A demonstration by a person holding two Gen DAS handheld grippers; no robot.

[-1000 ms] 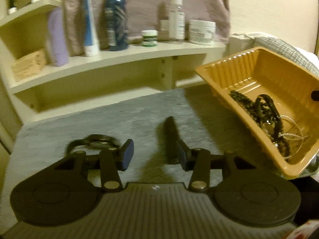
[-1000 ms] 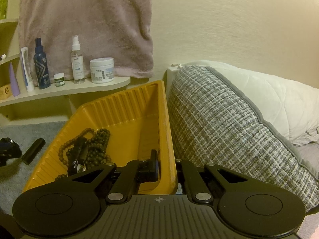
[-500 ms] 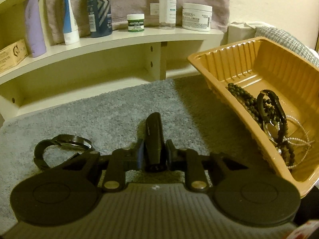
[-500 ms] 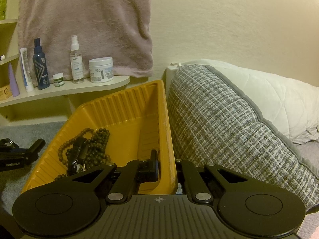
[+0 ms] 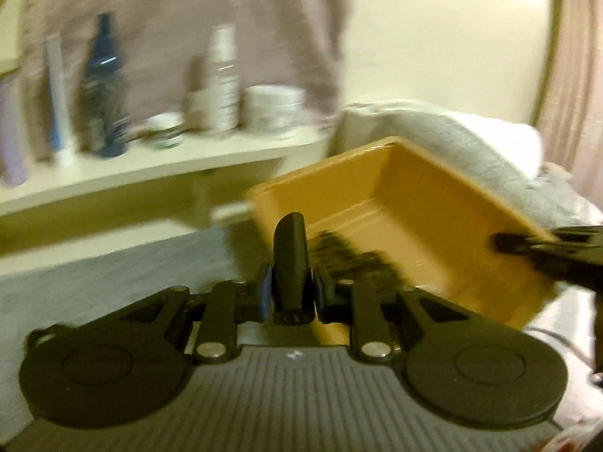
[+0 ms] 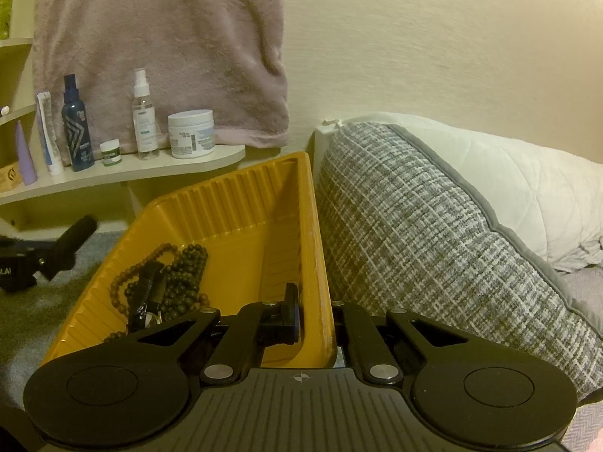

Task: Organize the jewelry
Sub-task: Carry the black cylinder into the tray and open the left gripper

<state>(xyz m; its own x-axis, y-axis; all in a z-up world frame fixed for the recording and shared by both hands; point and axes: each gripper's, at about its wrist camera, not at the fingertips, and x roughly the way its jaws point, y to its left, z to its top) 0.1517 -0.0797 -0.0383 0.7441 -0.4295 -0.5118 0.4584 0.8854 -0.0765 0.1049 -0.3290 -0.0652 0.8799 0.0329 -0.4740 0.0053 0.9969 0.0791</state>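
Observation:
My left gripper is shut on a short black bar, which stands up between the pads above the grey mat. The view is blurred. Just behind and to the right of the bar is the yellow tray, tilted, with dark bead strings inside. My right gripper is shut on the tray's right wall, one finger inside and one outside. The beads and a black strap lie in the tray's low corner. The left gripper with the bar shows at the left edge.
A curved shelf behind the mat carries bottles, a tube and jars, with a pink towel hanging above. A grey woven cushion and a white pillow press against the tray's right side.
The left gripper closed on the black bar on the mat, then lifted it and swung right towards the tray. The right gripper and the tray have not moved.

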